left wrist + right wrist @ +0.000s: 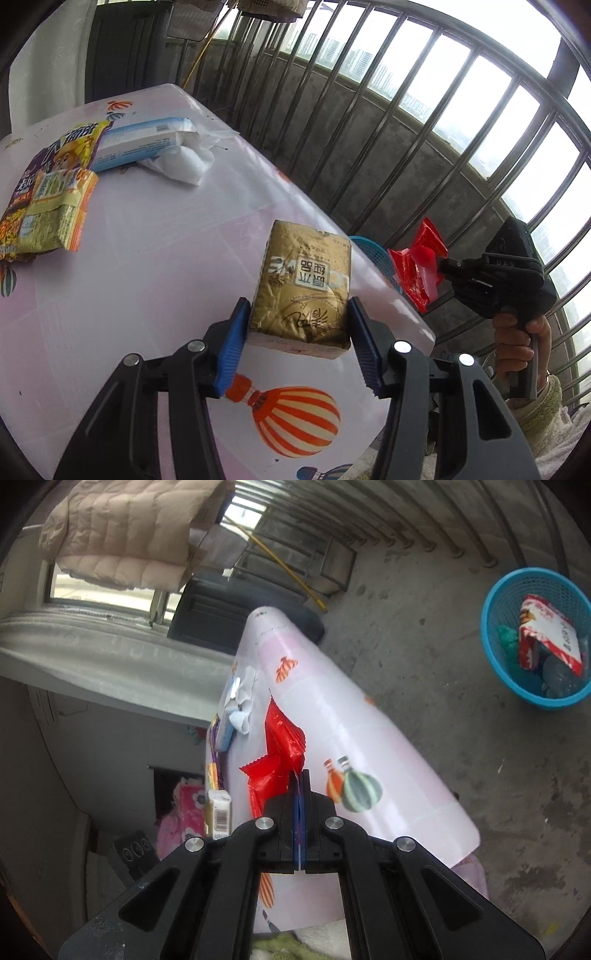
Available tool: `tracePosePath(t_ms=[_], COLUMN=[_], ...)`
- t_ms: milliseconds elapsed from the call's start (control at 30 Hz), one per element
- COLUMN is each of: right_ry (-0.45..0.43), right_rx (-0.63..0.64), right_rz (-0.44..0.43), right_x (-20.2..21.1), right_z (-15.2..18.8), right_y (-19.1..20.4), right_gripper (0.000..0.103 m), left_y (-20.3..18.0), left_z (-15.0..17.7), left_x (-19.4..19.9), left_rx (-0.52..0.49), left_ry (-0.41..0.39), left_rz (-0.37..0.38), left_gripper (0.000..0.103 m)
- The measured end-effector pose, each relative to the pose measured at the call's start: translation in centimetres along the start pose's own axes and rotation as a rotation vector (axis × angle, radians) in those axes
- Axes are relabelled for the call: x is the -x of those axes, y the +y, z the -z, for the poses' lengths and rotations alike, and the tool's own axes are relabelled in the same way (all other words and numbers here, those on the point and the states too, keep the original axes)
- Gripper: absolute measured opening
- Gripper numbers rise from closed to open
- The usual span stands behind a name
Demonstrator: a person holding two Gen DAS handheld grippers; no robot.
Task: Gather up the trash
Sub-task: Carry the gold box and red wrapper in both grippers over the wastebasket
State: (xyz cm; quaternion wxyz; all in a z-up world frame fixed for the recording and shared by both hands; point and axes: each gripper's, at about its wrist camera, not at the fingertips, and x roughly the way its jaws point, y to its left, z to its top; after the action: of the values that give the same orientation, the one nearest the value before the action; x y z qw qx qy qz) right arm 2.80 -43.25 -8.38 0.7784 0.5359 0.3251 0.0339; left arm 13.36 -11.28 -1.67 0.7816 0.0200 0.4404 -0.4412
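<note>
My left gripper [299, 306] is shut on a gold tissue pack [303, 288], its blue pads pressed on both sides, just above the balloon-print table [140, 266]. To the right, beyond the table's edge, my right gripper [445, 266] is shut on a crumpled red wrapper [415, 266]. The right wrist view shows the same red wrapper [280, 749] pinched between the closed fingertips of my right gripper [300, 775]. A blue trash basket [535, 701] stands on the concrete floor with several pieces of trash inside; its rim [373, 251] peeks out past the table's edge.
Yellow and purple snack packets [48, 195] lie at the table's left. Behind them are a blue-white tissue pack [140, 142] and crumpled white tissue [184, 162]. A metal balcony railing [424, 122] runs along the right. A person's hand [517, 343] grips the right tool.
</note>
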Motion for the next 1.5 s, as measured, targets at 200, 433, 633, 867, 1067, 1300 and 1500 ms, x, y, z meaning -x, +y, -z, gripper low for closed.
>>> tracePosePath(t_ms=[200, 433, 633, 867, 1067, 1300, 1500], right_ry=[-0.245, -0.251, -0.220, -0.129, -0.263, -0.348, -0.359], right_rx=[-0.088, -0.478, -0.776, -0.885, -0.852, -0.749, -0.682], right_rz=[0.163, 0.092, 0.029, 0.094, 0.235, 0.282, 0.317], right_x=[5.4, 4.7, 0.4, -5.2, -2.8, 1.0, 2.1], right_z=[-2.3, -1.2, -1.9, -6.7, -10.4, -11.7, -13.8], right_y=[-3.8, -14.0, -22.0, -27.0, -28.7, -27.4, -27.6], right_gripper=[0.000, 0.000, 0.000, 0.000, 0.000, 0.000, 0.029], left_y=[-5.7, -11.5, -13.8, -15.1, -15.4, -17.0, -19.3], left_z=[-5.1, -7.7, -8.1, -8.8, -9.9, -10.8, -12.3], left_x=[-4.7, -13.7, -19.5, -22.6, -25.7, -30.9, -35.9], left_rx=[-0.071, -0.141, -0.167, -0.180, -0.166, -0.178, -0.147], left_ry=[0.059, 0.219, 0.322, 0.362, 0.380, 0.425, 0.438], left_rz=[0.100, 0.140, 0.110, 0.113, 0.117, 0.101, 0.121], left_gripper=[0.052, 0.052, 0.052, 0.052, 0.052, 0.052, 0.071])
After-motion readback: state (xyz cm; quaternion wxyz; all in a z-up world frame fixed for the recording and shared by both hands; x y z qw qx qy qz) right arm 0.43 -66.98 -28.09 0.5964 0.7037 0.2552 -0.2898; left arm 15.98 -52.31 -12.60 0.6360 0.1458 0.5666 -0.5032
